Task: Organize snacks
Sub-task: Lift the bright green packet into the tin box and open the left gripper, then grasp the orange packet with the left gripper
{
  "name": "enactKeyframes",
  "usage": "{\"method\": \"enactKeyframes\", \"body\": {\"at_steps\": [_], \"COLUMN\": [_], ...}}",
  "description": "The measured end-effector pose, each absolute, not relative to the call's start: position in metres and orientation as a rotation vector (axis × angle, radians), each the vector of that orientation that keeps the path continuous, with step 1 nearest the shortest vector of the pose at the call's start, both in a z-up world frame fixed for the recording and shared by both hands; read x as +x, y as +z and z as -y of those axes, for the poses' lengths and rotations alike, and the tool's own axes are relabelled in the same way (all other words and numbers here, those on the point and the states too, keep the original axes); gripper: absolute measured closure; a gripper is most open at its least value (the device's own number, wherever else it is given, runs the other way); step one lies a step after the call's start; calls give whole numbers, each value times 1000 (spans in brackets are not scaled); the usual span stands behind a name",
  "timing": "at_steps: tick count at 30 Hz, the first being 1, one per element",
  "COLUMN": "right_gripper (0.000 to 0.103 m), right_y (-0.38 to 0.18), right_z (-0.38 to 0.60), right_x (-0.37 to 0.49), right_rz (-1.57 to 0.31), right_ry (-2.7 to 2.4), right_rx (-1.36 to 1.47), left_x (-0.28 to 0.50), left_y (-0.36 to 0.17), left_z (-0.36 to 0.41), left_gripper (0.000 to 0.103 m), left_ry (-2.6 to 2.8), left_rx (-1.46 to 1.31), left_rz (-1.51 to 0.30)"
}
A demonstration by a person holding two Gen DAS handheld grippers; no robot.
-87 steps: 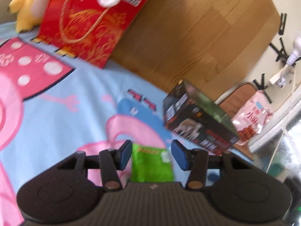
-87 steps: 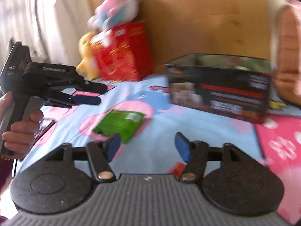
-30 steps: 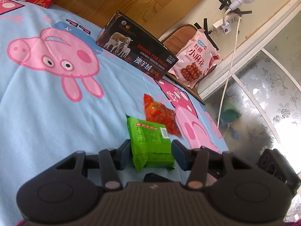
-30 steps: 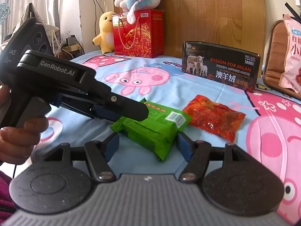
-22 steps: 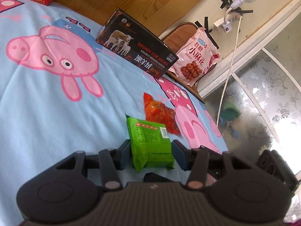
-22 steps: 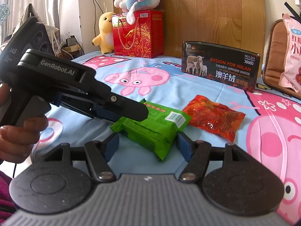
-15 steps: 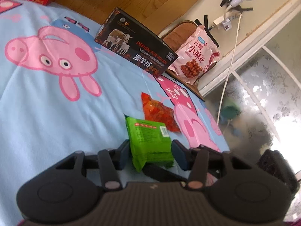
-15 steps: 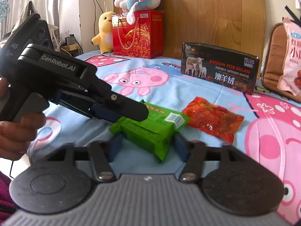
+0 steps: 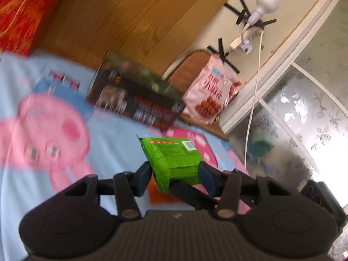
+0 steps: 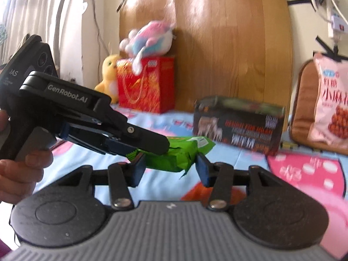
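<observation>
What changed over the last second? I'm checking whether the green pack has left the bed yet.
The green pack is now lifted off the sheet, held in the left gripper. The right gripper has just been closing around its other end; its left pad touches the pack, though a firm grip is unclear. The orange pack stays on the sheet, and the black box and pink bag are unmoved.

Light: bright daylight, glare off glossy wooden headboard (image 10: 235, 50).
Blur: motion smear on blue cartoon-pig bedsheet (image 9: 104, 134), bkgd soft.
Edges: fisheye bending.
</observation>
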State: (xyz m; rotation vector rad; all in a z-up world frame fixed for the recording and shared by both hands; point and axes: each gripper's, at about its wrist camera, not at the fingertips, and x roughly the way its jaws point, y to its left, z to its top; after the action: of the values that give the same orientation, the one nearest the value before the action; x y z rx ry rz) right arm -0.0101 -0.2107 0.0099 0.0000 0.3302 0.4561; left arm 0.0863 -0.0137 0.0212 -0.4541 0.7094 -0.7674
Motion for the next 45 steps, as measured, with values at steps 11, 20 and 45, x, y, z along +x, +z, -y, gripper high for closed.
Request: {"method": "enactKeyframes", "body": {"at_steps": [11,20,45], "right_gripper": [45,38,69], "right_y": [43,25,-24], "right_z": [231,266,217], "right_x": [122,125,-12], "right_rz": [-246,-369,-530], "right_ry": [349,314,389], "right_rx": [16,150,-46], "left_x": [218,194,89], "left_y": [65,43,-46], "left_z": [56,28,43], "left_gripper": [53,53,82], "left_ry": [-688,-687,-751], "left_rx": [-394,-469,-570], "left_rz": [-615,-660,-957]}}
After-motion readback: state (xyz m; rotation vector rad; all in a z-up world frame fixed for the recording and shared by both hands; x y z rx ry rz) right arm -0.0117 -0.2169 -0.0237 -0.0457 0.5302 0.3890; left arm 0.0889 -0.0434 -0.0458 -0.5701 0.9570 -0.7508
